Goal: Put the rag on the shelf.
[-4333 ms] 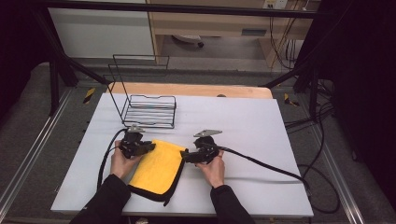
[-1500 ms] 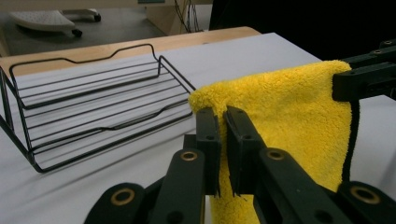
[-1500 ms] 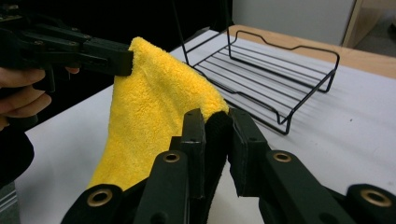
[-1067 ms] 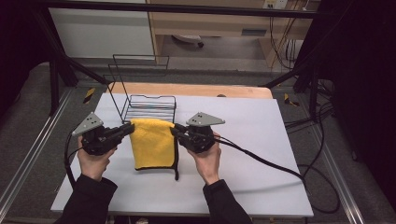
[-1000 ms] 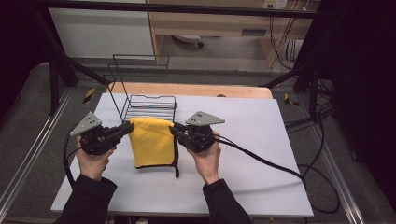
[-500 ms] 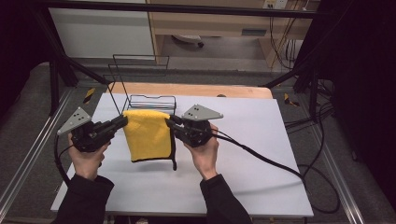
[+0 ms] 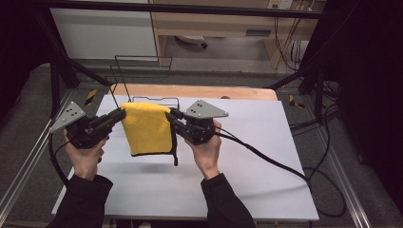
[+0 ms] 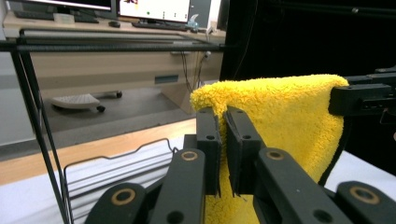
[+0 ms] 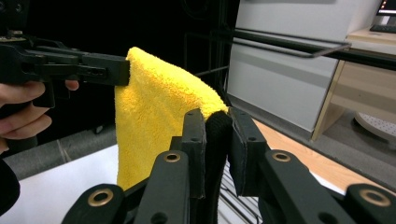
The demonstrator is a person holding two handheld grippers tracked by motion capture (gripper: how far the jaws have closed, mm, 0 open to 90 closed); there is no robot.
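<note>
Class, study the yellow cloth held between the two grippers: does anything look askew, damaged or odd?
Nothing stands out. The yellow cloth hangs flat, clear of the white table, its top corners clamped by the left gripper and right gripper. No tears or stains show. The wire rack stands upright behind.

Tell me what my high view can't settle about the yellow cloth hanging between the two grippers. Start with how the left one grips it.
Observer: In the left gripper view, the left gripper pinches the yellow cloth just below its top corner, jaws shut on the pile.
Operator: Now the right one.
Observer: The right gripper is shut on the cloth's black edging, with yellow pile just above the jaws.
Operator: Report what stands beyond the cloth.
Observer: The left gripper view shows the wire rack on the white table, lower than the cloth's top edge.
</note>
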